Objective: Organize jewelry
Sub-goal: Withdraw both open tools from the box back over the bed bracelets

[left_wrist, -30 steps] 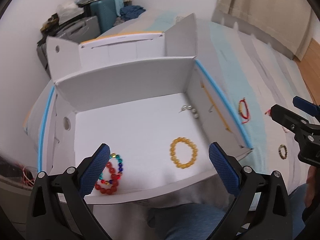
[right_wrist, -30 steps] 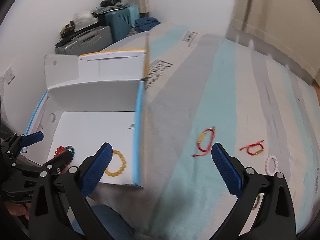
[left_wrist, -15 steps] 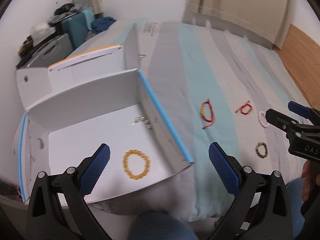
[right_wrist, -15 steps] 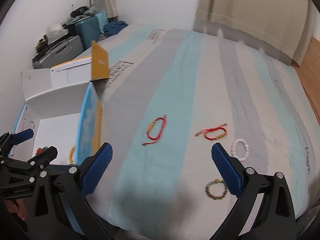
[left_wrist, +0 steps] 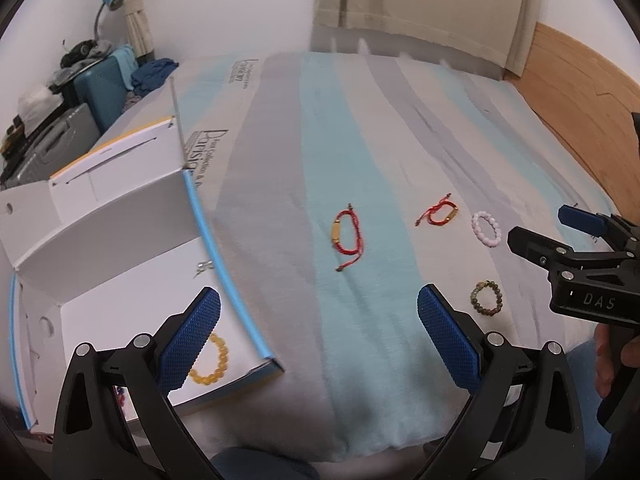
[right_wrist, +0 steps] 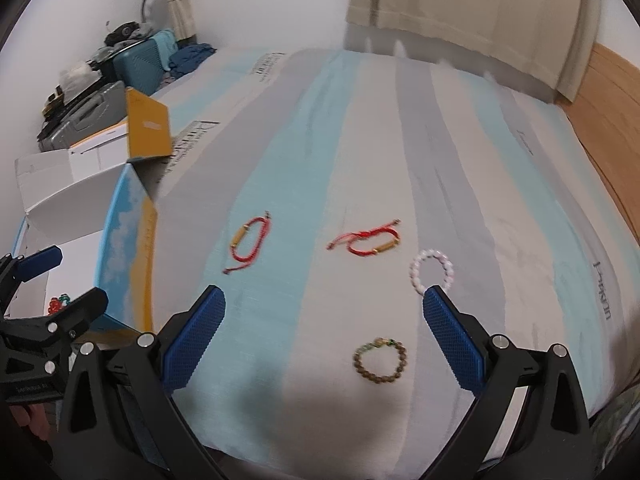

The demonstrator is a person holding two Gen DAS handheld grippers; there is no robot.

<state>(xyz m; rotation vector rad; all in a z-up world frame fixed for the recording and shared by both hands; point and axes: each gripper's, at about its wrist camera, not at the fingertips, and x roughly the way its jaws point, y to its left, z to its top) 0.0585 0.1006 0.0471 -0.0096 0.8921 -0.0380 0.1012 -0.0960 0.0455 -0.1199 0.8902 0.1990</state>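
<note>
Several bracelets lie on the striped bed: a red cord bracelet (left_wrist: 347,236) (right_wrist: 249,245), a second red cord bracelet (left_wrist: 439,213) (right_wrist: 367,241), a pink bead bracelet (left_wrist: 486,229) (right_wrist: 431,271) and a dark bead bracelet (left_wrist: 487,298) (right_wrist: 380,360). An open white box (left_wrist: 120,216) (right_wrist: 60,184) at the left holds a yellow bead bracelet (left_wrist: 210,366) and a red bead bracelet (right_wrist: 58,304). My left gripper (left_wrist: 316,340) is open and empty over the bed edge by the box. My right gripper (right_wrist: 320,340) is open and empty above the dark bead bracelet.
Suitcases and clutter (left_wrist: 60,92) stand against the wall at the far left. A curtain (right_wrist: 460,8) hangs behind the bed. A wooden floor (left_wrist: 580,92) shows at the right. My knee shows below the bed's front edge (left_wrist: 260,464).
Both grippers have swung right, away from the box and over the bed. The loose bracelets on the bed have come into fuller view. Both stay open.
</note>
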